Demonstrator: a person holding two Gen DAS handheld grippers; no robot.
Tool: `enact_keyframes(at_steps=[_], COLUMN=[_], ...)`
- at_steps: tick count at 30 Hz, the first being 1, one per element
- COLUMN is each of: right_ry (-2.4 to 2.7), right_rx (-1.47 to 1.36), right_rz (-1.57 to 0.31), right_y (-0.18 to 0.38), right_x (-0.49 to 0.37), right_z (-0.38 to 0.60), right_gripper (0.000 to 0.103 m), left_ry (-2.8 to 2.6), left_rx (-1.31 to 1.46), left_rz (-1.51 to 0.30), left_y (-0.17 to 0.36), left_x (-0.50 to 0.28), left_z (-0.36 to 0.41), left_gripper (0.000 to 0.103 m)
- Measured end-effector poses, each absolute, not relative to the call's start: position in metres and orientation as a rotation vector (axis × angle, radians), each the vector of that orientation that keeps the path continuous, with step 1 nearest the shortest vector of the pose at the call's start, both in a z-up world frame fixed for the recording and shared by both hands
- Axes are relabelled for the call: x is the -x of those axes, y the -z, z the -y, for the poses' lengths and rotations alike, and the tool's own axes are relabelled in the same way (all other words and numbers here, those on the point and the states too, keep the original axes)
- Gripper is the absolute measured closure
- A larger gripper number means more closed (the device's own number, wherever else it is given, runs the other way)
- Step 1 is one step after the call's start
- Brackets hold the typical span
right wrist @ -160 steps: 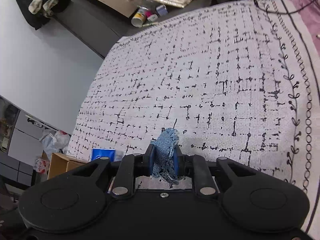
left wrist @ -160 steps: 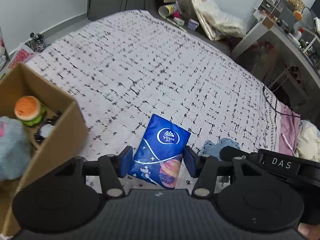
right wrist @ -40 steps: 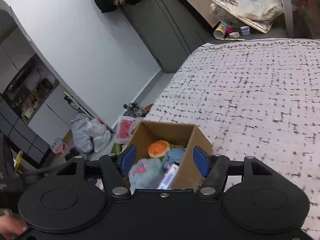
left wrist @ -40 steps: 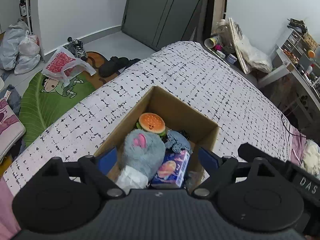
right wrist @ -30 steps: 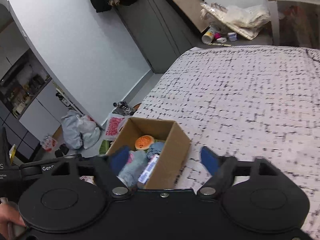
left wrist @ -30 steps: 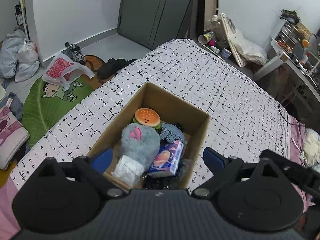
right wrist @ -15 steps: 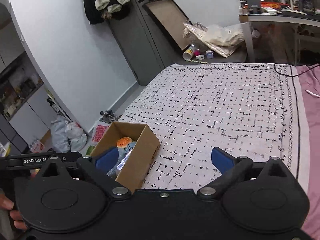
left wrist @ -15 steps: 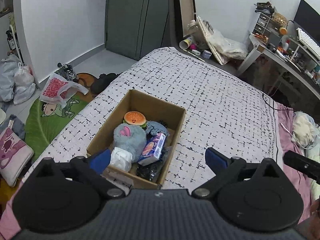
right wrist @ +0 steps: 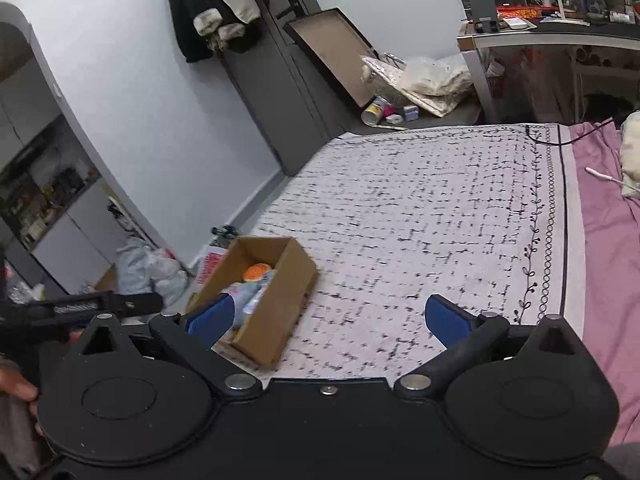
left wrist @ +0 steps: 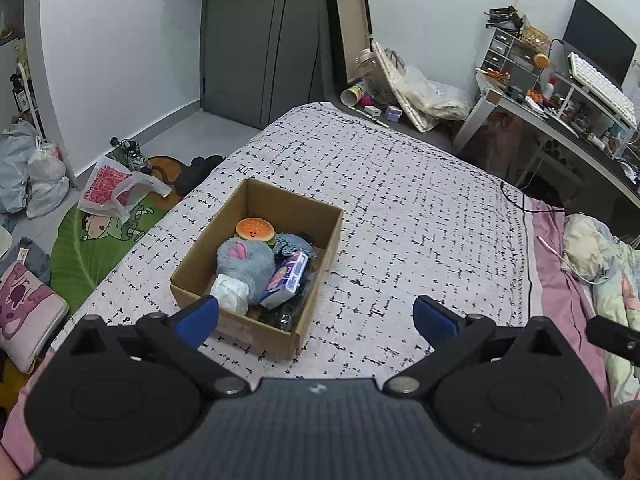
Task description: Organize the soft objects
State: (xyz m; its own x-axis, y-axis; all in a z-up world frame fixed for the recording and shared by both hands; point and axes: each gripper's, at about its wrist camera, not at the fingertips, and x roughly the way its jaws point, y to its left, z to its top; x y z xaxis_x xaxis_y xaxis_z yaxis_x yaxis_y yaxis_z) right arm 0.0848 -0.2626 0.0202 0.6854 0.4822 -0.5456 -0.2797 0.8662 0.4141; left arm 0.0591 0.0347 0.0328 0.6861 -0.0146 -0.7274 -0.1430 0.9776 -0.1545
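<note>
Ahead of the left tongs (left wrist: 316, 316): cardboard box (left wrist: 320, 256), open-topped, standing on the bed.
Box contents: burger plush (left wrist: 255, 230) at the far end; grey plush (left wrist: 244, 262) in the middle; blue tissue pack (left wrist: 286, 278) leaning on its right; white crumpled item (left wrist: 230, 294) nearest the tongs; blue denim scrap (left wrist: 292, 242) and dark items partly hidden.
Left tongs: spread wide, holding nothing, raised above the near end of the box.
Right tongs (right wrist: 328, 316): spread wide, holding nothing; the box sits ahead and to their left.
Surface: bed cover (left wrist: 420, 216), white with a black dashed grid, lying flat; pink sheet (left wrist: 560, 276) along its right edge with bunched bedding beyond.
Left of the tongs: green floor mat (left wrist: 88, 244), printed plastic bag (left wrist: 112, 184), white sacks (left wrist: 36, 172).
Far ahead: grey wardrobe doors (left wrist: 260, 44), framed panel leaning on the wall, a pile of bags at the bed's foot.
Far right: cluttered tabletop (left wrist: 560, 120) with keyboard and monitor.
</note>
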Motion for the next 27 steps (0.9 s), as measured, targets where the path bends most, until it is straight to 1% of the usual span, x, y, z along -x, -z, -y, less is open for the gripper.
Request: enact_keyframes(at_steps=[12, 20, 27], right_ry=[-0.426, -0.380, -0.394], right_rx=[-0.230, -0.192, -0.221], right_rz=[-0.694, -0.717, -0.733], right_y=[-0.040, -0.039, -0.033], right_x=[-0.046, -0.037, -0.035], right_z=[0.274, 0.278, 0.281], right_gripper=[0.000, 0.000, 0.000], left_ry=[-0.018, 0.033, 0.026], left_rx=[0.179, 0.146, 0.108], left_rz=[-0.786, -0.806, -0.813], left_y=[-0.052, -0.057, -0.052], left_x=[-0.030, -0.014, -0.006], left_z=[-0.016, -0.010, -0.008], left_gripper=[0.001, 0.001, 0.001])
